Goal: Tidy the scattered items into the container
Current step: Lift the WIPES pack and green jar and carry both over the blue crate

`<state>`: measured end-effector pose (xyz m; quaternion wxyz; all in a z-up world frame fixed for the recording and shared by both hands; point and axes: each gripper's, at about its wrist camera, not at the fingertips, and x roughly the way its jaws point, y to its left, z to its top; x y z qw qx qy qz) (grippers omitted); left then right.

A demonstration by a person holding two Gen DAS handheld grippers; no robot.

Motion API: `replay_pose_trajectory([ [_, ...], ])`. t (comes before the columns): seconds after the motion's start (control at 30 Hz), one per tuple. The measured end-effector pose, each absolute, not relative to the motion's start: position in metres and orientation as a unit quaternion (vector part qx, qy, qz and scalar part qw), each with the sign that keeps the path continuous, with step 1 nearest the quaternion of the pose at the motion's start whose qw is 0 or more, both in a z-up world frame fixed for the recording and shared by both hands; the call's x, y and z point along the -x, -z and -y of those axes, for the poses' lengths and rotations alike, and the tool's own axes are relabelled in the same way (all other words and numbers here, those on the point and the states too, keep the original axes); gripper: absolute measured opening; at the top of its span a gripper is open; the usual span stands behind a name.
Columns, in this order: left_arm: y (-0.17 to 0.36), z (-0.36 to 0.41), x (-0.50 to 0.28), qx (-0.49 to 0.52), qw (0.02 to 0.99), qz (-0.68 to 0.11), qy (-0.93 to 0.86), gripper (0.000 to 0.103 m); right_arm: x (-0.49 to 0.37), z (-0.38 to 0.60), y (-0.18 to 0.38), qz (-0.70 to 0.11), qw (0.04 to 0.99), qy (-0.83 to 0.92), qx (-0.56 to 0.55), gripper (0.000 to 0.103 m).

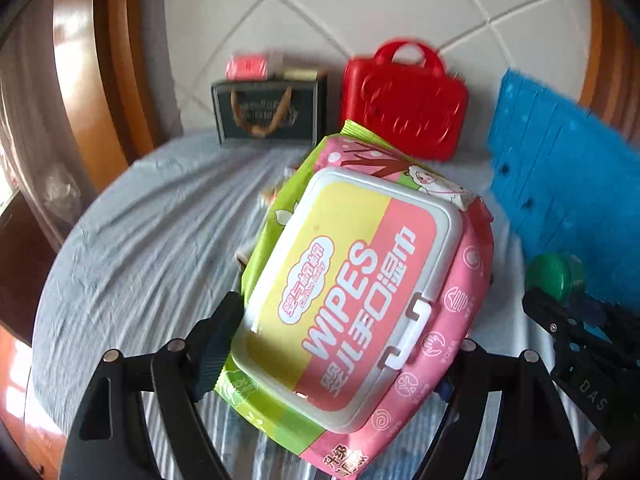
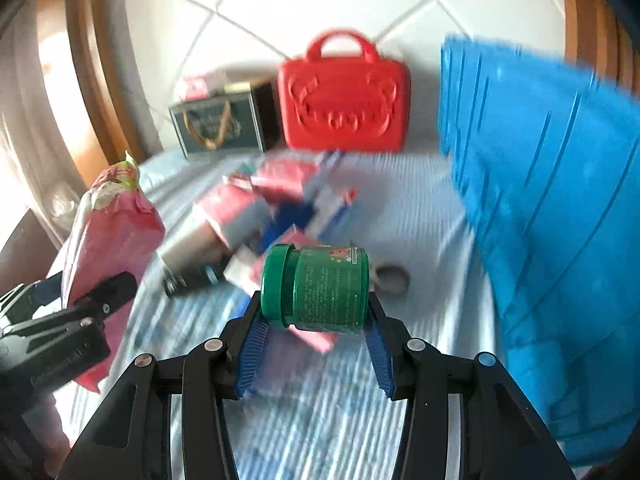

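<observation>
Here blue crate (image 2: pixel 540 200) beside held green jar (image 2: pixel 320 288); contents hidden.

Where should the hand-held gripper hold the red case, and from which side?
Take the red case by its arched handle, coming from above. It stands upright against the wall, so the handle is the one narrow, free part; the broad body looks too wide for the fingers.

Bright daylight enters from the left of the red case (image 2: pixel 344 98), with glare on the wooden frame (image 1: pixel 76 60). The right wrist view is motion-blurred, and both bend strongly at the edges.
</observation>
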<state>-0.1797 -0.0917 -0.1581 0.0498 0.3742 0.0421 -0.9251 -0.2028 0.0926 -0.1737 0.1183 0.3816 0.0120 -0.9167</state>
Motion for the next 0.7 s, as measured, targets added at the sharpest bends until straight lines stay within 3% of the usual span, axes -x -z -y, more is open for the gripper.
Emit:
replay_pose_trajectory([
  [0.33,0.069,0.073,0.157,-0.294,0.005,-0.037,0.955,0.079,0.165,-0.094,0.058,-0.028,0.096,0.954,-0.283,0.046],
  [0.7,0.019,-0.058,0.16,-0.254,-0.075,-0.031,0.964,0.079,0.142,-0.209,-0.021,-0.043,0.029,0.978,-0.2,0.046],
])
